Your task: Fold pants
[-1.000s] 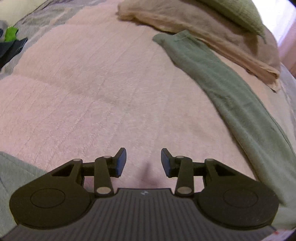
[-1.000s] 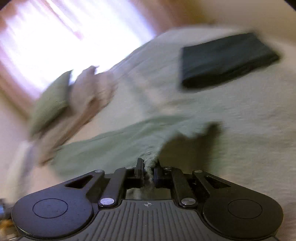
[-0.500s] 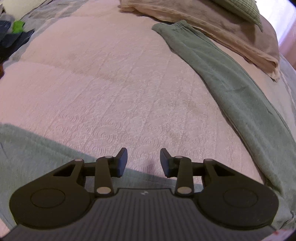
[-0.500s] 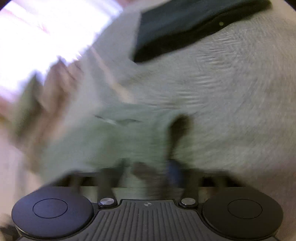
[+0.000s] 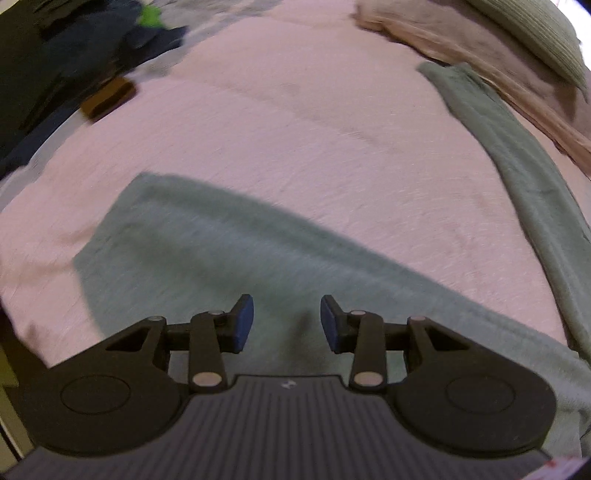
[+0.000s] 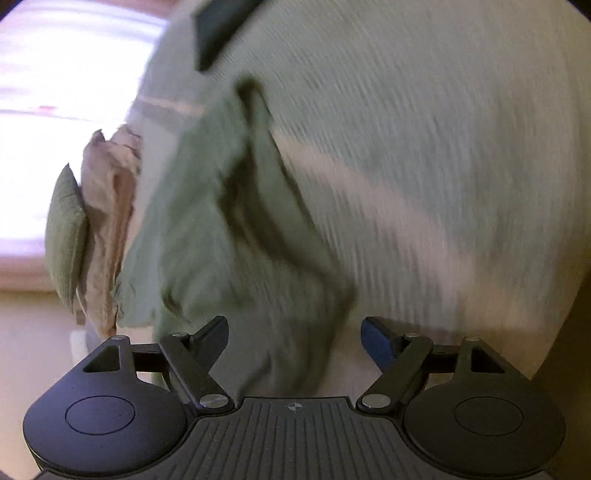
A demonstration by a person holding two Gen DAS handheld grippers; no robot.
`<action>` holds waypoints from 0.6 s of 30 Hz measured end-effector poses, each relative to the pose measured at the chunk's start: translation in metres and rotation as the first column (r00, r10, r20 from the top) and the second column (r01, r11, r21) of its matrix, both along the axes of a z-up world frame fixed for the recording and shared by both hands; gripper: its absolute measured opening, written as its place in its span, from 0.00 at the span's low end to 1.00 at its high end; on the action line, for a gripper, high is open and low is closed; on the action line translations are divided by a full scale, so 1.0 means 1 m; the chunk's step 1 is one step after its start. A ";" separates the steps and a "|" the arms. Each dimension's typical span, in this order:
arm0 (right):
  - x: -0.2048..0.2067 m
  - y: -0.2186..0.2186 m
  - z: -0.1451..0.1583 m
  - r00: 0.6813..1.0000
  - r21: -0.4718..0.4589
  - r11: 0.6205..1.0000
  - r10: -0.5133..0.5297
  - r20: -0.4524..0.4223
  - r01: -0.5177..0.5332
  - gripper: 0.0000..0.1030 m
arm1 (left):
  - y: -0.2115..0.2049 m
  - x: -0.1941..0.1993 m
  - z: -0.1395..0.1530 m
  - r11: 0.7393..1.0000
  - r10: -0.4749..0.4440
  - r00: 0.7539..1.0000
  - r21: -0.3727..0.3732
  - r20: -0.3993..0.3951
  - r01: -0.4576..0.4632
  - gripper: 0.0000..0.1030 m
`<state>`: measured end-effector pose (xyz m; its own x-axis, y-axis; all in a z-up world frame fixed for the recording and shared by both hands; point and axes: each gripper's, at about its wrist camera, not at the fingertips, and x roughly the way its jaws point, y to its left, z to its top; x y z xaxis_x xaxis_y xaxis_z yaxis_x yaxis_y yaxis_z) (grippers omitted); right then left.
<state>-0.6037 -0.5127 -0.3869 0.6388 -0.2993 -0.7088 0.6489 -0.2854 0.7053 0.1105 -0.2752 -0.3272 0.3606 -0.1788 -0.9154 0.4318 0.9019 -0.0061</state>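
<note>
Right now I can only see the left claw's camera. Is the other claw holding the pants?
Observer: No. The right claw is wide open, and the green pants lie bunched and loose in front of it with nothing pinched.
Operator: Is anything else on the bed over there?
Observer: Yes, a dark folded cloth lies on the bed past the far end of the pants.
</note>
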 end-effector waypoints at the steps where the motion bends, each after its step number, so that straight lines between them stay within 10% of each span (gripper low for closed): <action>1: 0.007 0.003 -0.008 1.000 -0.007 1.000 -0.013 -0.012 0.013 0.74 | 0.007 0.000 0.001 1.000 0.008 1.000 0.002 -0.003 -0.008 0.35; 3: 0.010 -0.001 -0.016 0.994 -0.018 0.994 -0.107 0.022 0.107 0.68 | 0.018 0.001 0.001 1.000 -0.024 1.000 0.006 -0.010 0.024 0.35; 4: 0.010 -0.004 -0.018 0.984 -0.018 0.986 -0.166 0.059 0.168 0.31 | 0.022 0.002 0.000 1.000 -0.025 1.000 0.008 -0.012 0.025 0.35; 5: 0.008 -0.006 -0.019 0.977 0.006 0.979 -0.203 0.064 0.203 0.21 | 0.024 0.004 0.000 1.000 -0.027 1.000 0.008 -0.013 0.027 0.35; 12: -0.002 -0.007 0.005 0.975 -0.020 0.985 -0.172 -0.141 0.171 0.17 | 0.075 0.028 -0.011 1.000 -0.003 1.000 0.001 -0.023 0.003 0.36; 18: 0.028 -0.014 0.006 0.948 0.008 0.974 -0.218 -0.232 0.226 0.37 | 0.147 0.078 -0.030 0.995 0.098 0.994 0.011 -0.042 -0.097 0.47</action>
